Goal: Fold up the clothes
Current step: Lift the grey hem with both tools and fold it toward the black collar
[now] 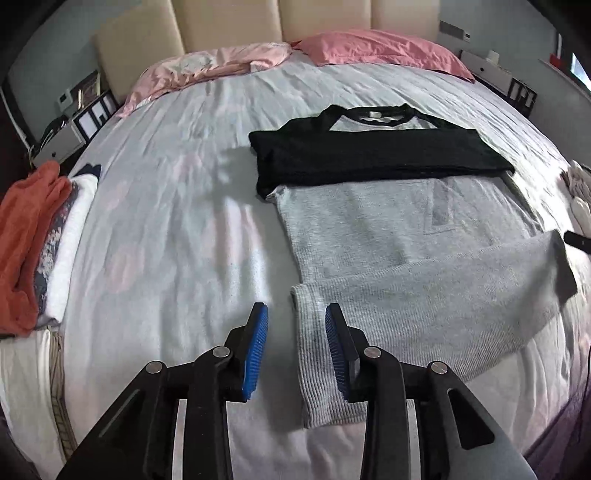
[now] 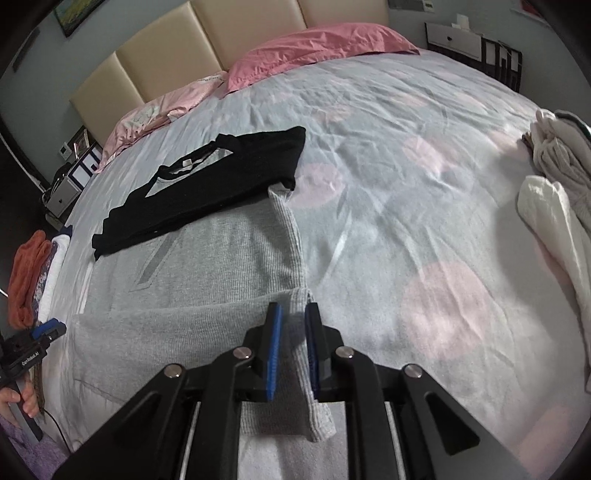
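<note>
The left gripper [image 1: 296, 321] hangs with its jaws apart over the near hem corner of the grey shirt [image 1: 369, 236]; whether the pads touch cloth, I cannot tell. The right gripper [image 2: 293, 323] has its fingers set on either side of a raised fold of the hem, pinching it. The shirt lies flat on the pale bedspread [image 1: 166, 221], black sleeves folded across its chest. Left of the shirt sits a stack of folded clothes [image 1: 33, 236]; right of it, a loose pile [image 2: 554, 184]. Beyond the shirt lie pink pillows [image 1: 384, 48] and a cream padded headboard [image 1: 229, 22].
</note>
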Demonstrator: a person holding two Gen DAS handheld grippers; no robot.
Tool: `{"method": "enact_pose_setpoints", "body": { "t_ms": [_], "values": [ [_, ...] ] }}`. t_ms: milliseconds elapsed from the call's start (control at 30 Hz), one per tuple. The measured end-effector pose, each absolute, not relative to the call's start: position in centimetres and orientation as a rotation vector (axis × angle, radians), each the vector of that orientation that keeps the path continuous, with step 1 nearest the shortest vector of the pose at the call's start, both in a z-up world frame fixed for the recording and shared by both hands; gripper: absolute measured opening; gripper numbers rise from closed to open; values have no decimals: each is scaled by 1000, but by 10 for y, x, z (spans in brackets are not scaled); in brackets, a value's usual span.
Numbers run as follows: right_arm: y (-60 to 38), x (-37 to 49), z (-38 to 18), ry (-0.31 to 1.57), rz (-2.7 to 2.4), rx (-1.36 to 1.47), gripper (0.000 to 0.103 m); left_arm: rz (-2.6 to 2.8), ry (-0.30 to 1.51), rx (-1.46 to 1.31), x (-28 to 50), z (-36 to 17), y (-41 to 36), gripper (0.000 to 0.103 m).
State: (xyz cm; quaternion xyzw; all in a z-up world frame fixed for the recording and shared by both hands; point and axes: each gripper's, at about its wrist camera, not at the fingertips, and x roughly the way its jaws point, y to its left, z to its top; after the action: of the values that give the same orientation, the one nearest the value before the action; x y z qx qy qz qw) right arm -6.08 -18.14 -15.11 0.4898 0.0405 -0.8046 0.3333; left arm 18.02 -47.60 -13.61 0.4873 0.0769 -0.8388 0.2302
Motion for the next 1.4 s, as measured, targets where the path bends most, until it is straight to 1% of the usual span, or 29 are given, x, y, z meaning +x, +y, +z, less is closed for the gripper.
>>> {"method": "enact_pose_setpoints", "body": {
  "t_ms": [33, 67, 200, 267, 367, 467, 533, 600, 633, 733, 767, 833, 967, 1133, 1200, 1267, 1300, 1400],
  "values": [
    [-183, -56, -147, 133, -2096, 1257, 17, -2334, 173, 1356, 181, -135, -467, 35],
    [-184, -50, -144, 155, -2091, 1237, 20, -2360, 135, 1376, 181, -134, -459, 38],
    [-185, -32, -134, 239, -2105, 1181, 21, -2448, 9, 1485, 179, -137, -429, 47],
    [-183, -28, -132, 256, -2125, 1170, 22, -2477, -54, 1546, 176, -142, -415, 56],
    [-181, -28, -130, 244, -2116, 1172, 23, -2471, -175, 1662, 170, -155, -396, 65],
    [-182, -28, -130, 258, -2096, 1182, 25, -2433, -412, 1773, 165, -167, -374, 65],
    [-194, -28, -129, 344, -2042, 1189, 26, -2406, -567, 1836, 163, -173, -361, 65],
    [-206, -24, -123, 425, -1960, 1166, 26, -2393, -660, 1869, 162, -170, -357, 65],
    [-213, -20, -122, 496, -1917, 1146, 26, -2383, -693, 1882, 162, -169, -357, 65],
    [-233, -8, -117, 700, -1781, 1079, 28, -2342, -733, 1928, 159, -168, -365, 65],
    [-238, -3, -120, 794, -1724, 1060, 32, -2332, -746, 1938, 159, -169, -368, 65],
    [-246, 9, -127, 981, -1606, 1026, 37, -2314, -775, 1958, 160, -171, -373, 65],
    [-247, 34, -153, 1334, -1399, 952, 38, -2278, -837, 2006, 168, -180, -378, 65],
    [-237, 35, -174, 1422, -1351, 953, 38, -2233, -901, 2035, 181, -194, -385, 65],
    [-232, 35, -183, 1457, -1331, 953, 38, -2218, -880, 2058, 183, -200, -390, 65],
    [-228, 35, -191, 1492, -1311, 952, 45, -2221, -869, 2058, 185, -205, -393, 66],
    [-226, 36, -196, 1509, -1301, 952, 46, -2229, -863, 2050, 185, -206, -395, 67],
    [-223, 27, -199, 1478, -1313, 982, 52, -2247, -819, 2042, 184, -209, -402, 75]
  ]
}}
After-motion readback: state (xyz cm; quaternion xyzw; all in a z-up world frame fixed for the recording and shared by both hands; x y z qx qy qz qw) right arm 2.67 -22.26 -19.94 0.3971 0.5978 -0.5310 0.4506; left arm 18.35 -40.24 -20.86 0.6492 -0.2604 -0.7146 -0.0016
